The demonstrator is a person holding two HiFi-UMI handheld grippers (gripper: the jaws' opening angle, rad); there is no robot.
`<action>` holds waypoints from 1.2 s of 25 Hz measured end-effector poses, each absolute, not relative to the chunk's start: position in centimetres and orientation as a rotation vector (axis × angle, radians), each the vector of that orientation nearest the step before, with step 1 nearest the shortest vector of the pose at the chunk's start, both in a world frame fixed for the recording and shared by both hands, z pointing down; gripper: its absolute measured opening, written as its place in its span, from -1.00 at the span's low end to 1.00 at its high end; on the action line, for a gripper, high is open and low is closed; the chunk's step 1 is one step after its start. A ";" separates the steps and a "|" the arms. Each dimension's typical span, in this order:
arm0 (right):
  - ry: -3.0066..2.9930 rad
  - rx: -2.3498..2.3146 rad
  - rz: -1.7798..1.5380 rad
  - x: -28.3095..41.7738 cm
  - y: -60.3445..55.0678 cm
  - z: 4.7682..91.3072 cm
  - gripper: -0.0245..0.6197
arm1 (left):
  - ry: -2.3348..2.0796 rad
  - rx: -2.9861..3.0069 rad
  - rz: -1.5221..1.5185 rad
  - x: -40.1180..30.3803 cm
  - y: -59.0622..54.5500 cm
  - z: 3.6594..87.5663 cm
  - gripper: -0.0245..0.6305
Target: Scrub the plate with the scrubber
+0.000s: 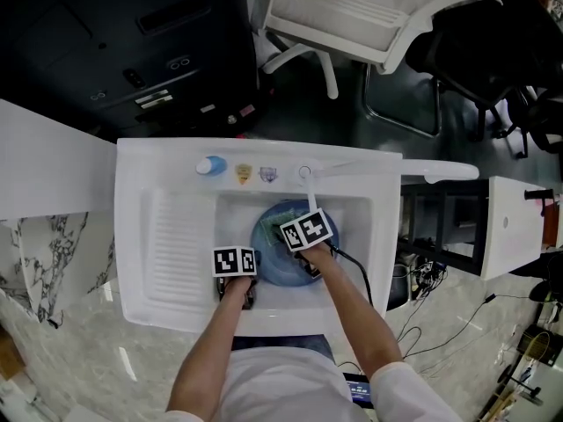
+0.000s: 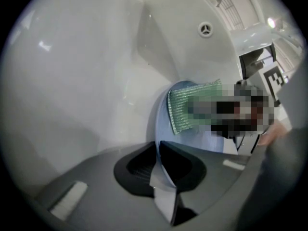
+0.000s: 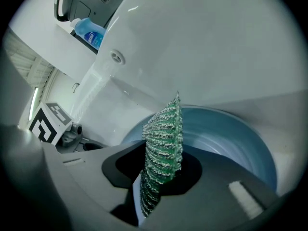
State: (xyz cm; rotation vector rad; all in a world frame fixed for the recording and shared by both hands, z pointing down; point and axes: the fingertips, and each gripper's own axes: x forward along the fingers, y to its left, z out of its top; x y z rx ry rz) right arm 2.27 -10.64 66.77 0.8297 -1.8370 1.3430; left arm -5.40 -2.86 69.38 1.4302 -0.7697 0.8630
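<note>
Left gripper [image 2: 157,146]: jaws narrowed onto the near rim of the blue plate [image 2: 194,139], which is pinched edge-on between them. Right gripper [image 3: 161,158]: jaws clamped on the green scrubber [image 3: 164,129], held over the plate's face. The plate is seated in the white sink [image 1: 167,236] basin.

Glossy blue plate [image 3: 231,134], rough mesh scrubber [image 3: 163,143], glossy sink [image 3: 216,42]
</note>
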 end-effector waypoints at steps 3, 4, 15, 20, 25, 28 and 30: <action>-1.832 0.888 1.378 2.8 -11.2 66.9 -0.71 | -0.767 1.429 0.862 -5.5 -3.0 69.5 -0.66; -1.832 0.909 1.379 3.0 -11.5 66.8 -0.71 | -0.768 1.432 0.860 -5.5 -3.2 69.5 -0.66; -1.800 1.145 1.391 6.3 -12.6 66.6 -0.71 | -0.765 1.440 0.847 -5.3 -3.5 69.5 -0.66; -1.780 1.226 1.380 7.6 -12.8 66.5 -0.71 | -0.766 1.442 0.845 -5.2 -3.6 69.6 -0.66; -1.743 1.319 1.394 9.2 -12.7 66.3 -0.71 | -0.764 1.444 0.844 -5.1 -3.6 69.6 -0.66; -1.719 1.371 1.410 10.0 -12.5 66.2 -0.71 | -0.766 1.443 0.846 -5.4 -3.6 69.6 -0.66; -1.702 1.406 1.422 10.5 -12.4 66.2 -0.71 | -0.770 1.441 0.846 -5.5 -3.6 69.6 -0.66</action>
